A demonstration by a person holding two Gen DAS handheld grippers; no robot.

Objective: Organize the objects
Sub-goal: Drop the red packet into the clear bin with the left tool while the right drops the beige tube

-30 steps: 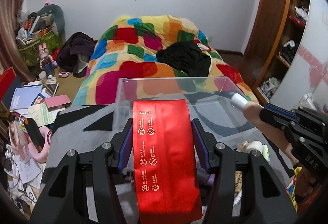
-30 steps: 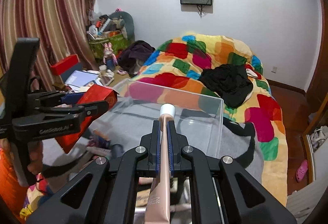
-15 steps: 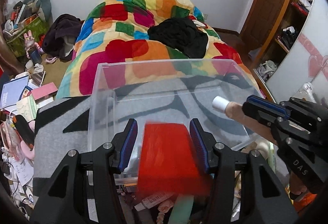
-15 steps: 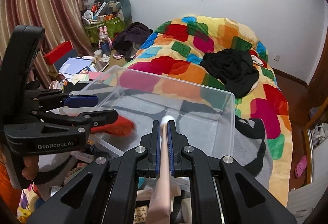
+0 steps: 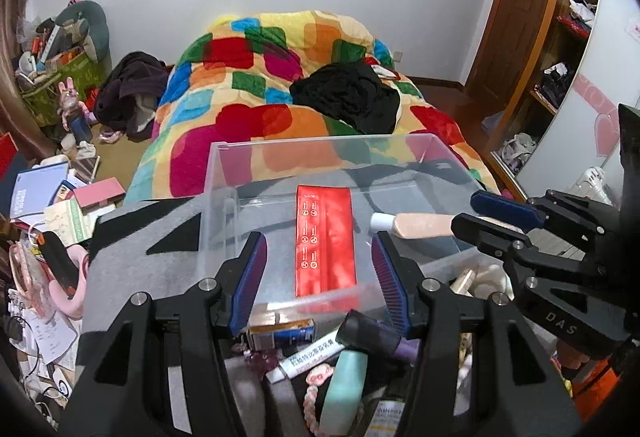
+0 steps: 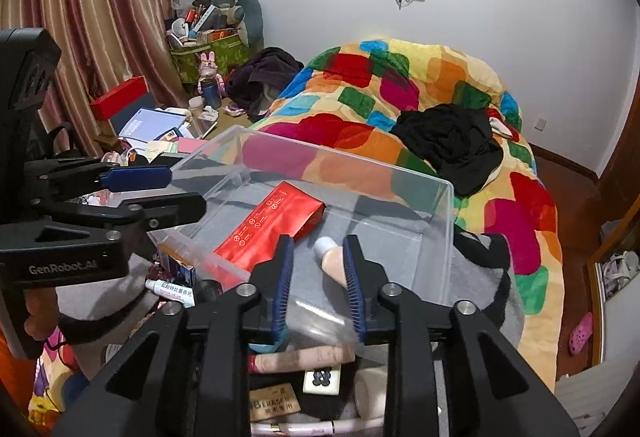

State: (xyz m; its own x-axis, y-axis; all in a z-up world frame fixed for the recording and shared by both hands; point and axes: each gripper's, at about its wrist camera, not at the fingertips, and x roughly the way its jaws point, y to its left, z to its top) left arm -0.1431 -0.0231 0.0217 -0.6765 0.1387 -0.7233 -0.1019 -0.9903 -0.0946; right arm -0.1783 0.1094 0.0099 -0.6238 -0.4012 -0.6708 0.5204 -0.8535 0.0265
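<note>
clear bin (image 5: 224,165): red pouch (image 5: 325,241) flat inside | left gripper (image 5: 320,277) jaws wide, empty | right gripper (image 6: 318,273) jaws opening around peach tube (image 6: 334,261)

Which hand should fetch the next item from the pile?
Left. The left gripper is open with nothing between its pads; the red pouch already lies in the clear bin. The right gripper, jaws opening, has the peach tube between its pads.

The clear bin (image 5: 224,173) is open above, its floor part-covered by the red pouch (image 5: 325,241) and tube (image 5: 416,224).
</note>
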